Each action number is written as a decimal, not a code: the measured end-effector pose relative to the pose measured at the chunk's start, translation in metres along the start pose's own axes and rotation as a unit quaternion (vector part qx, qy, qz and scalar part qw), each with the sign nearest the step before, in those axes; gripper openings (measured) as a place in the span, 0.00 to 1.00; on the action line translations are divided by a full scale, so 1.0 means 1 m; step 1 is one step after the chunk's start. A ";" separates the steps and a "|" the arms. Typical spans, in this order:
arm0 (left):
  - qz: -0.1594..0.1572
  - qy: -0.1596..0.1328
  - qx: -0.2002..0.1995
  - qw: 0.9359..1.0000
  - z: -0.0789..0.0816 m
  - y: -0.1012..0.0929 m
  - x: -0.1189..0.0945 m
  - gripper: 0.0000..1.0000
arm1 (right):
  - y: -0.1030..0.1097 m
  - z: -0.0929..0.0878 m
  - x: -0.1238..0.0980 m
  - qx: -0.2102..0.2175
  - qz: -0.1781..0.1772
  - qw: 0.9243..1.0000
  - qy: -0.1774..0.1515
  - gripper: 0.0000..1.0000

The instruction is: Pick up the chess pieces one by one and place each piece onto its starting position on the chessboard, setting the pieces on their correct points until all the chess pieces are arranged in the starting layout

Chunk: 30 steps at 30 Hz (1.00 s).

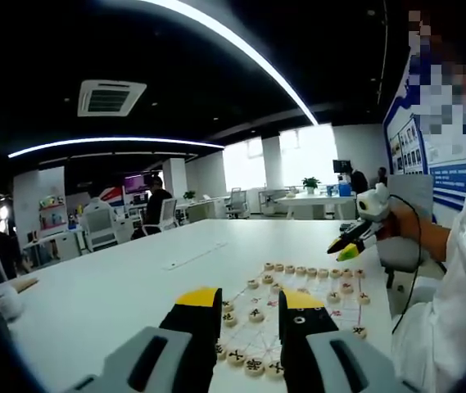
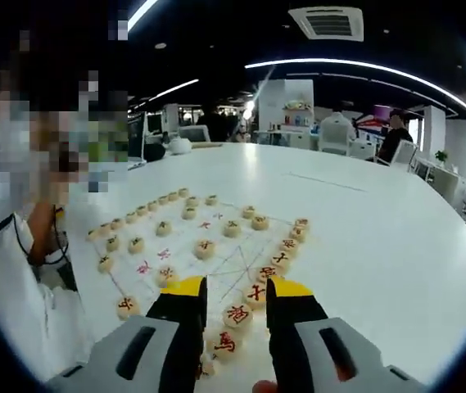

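Observation:
The paper chessboard (image 2: 216, 246) lies on a white table, with round wooden chess pieces set on it. One row of pieces (image 2: 147, 209) runs along its far side and another row (image 2: 286, 246) along the near side, with single pieces between them. My right gripper (image 2: 237, 296) hovers open over the near row; a red-marked piece (image 2: 238, 313) shows in the gap, untouched. My left gripper (image 1: 251, 304) is open and holds nothing, low over the board's (image 1: 302, 299) end, where dark-marked pieces (image 1: 253, 365) lie. The right gripper (image 1: 347, 246) also shows there, held in a hand above the board's far end.
The big white table (image 2: 380, 237) stretches wide beyond the board. A person in a white shirt (image 1: 454, 303) is close beside the board. Office chairs (image 1: 101, 225), desks and other people stand far behind. A white object (image 2: 179, 146) sits at the table's far edge.

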<state>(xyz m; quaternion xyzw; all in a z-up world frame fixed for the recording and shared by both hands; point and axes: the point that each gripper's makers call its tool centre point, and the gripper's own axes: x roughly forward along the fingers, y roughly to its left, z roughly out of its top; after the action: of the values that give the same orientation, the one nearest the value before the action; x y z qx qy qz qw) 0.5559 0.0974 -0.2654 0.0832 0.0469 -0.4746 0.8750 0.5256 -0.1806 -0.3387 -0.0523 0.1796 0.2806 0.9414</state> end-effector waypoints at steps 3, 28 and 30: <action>0.000 -0.004 0.002 1.000 0.003 -0.001 -0.002 0.29 | 0.012 0.029 0.006 -0.012 0.013 0.999 -0.041 0.30; 0.012 0.004 0.030 0.999 0.016 -0.022 0.000 0.29 | 0.047 0.129 -0.015 -0.046 0.024 0.983 -0.174 0.33; 0.008 0.003 0.037 0.999 0.019 -0.029 0.001 0.30 | 0.049 0.129 -0.020 -0.059 0.021 0.983 -0.170 0.33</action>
<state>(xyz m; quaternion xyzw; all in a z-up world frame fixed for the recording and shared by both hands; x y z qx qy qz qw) 0.5324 0.0776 -0.2498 0.1175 0.0316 -0.4685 0.8750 0.5232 -0.1235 -0.2113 -0.0559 0.0007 0.3152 0.9474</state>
